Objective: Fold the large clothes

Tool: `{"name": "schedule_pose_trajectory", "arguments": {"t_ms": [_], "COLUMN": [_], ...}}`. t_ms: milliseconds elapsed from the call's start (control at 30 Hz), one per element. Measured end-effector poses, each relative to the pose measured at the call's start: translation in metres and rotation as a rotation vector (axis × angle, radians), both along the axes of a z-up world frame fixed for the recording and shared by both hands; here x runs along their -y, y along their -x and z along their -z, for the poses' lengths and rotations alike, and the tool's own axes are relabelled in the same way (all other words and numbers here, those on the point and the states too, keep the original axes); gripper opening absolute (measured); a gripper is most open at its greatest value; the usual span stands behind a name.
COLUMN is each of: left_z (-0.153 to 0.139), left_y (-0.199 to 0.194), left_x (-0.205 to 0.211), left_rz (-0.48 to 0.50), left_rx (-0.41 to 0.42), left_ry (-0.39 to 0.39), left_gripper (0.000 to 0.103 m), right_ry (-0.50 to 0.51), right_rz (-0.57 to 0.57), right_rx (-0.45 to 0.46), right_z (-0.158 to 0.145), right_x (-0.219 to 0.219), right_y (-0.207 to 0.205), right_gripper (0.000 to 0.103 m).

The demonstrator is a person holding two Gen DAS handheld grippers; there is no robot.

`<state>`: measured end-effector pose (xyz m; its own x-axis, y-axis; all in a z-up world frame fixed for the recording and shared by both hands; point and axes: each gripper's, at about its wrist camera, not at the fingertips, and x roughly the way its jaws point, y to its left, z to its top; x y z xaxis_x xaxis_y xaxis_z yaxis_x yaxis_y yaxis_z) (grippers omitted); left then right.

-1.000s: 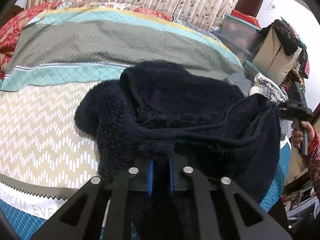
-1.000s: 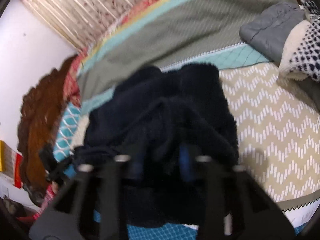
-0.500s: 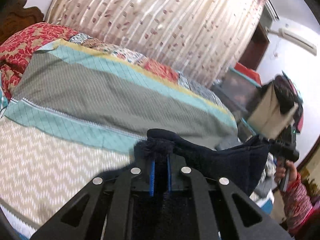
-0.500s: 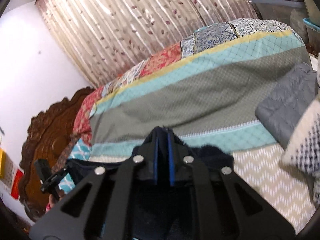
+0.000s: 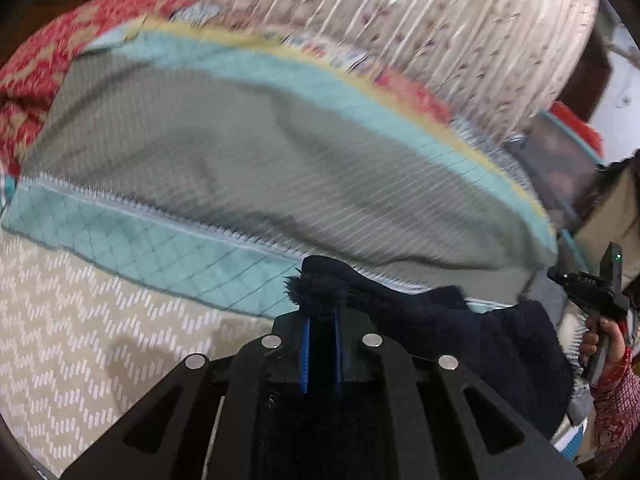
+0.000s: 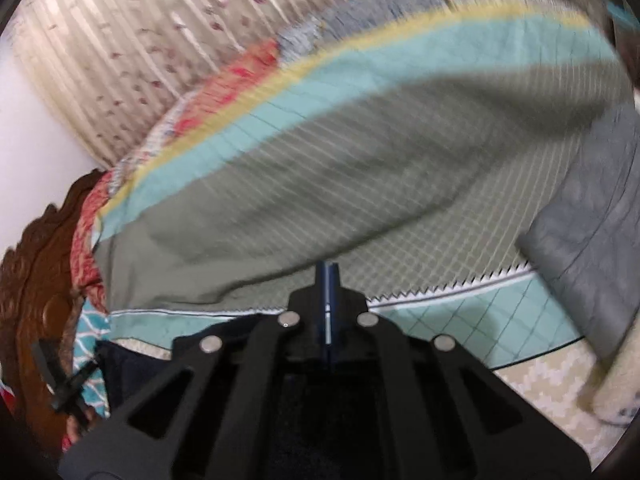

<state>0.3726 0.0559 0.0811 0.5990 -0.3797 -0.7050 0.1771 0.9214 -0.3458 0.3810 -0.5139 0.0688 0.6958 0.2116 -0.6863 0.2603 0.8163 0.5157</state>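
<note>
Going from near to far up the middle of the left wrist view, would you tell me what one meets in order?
Left gripper, shut on the navy fleece garment → teal quilted band → grey-green band → yellow edge stripe → floral curtain.

Bed [image 5: 240, 168] under a striped quilt of grey, teal, yellow and red bands, chevron beige nearest. Behind the bed, pleated cream curtain [image 5: 420, 28] with small reddish leaves. At the bed's head, carved brown wooden headboard [image 6: 36, 280] against a white wall [image 6: 24, 128]. Beside the bed's far corner, stacked storage boxes [image 5: 560, 160].
</note>
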Motion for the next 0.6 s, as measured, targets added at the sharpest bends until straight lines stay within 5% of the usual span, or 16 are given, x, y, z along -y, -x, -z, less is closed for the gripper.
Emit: {"name": "schedule_pose_trajectory", "arguments": {"t_ms": [200, 333, 433, 600], "left_z": [0.042, 0.053, 0.059, 0.078], "left_y": [-0.018, -0.021, -0.021, -0.03], "left_x": [-0.002, -0.008, -0.01, -0.01], "left_rz": [-0.03, -0.058, -0.075, -0.092], "left_rx": [-0.102, -0.118, -0.133, -0.183], "left_ry": [-0.092, -0.07, -0.069, -0.128], "left_gripper": [0.037, 0.037, 0.037, 0.038], "right_ry": [-0.04, -0.066, -0.182, -0.279], "right_rz": [0.018, -0.081, -0.159, -0.105], "right_rx": [0.015, -0.028, -0.103, -0.023], "right_z": [0.017, 0.024, 0.047, 0.058], "right_x": [0.01, 0.007, 0.006, 0.014], "right_y": [0.014, 0.035, 0.05, 0.074], "right_gripper": [0.002, 0.003, 0.003, 0.003]}}
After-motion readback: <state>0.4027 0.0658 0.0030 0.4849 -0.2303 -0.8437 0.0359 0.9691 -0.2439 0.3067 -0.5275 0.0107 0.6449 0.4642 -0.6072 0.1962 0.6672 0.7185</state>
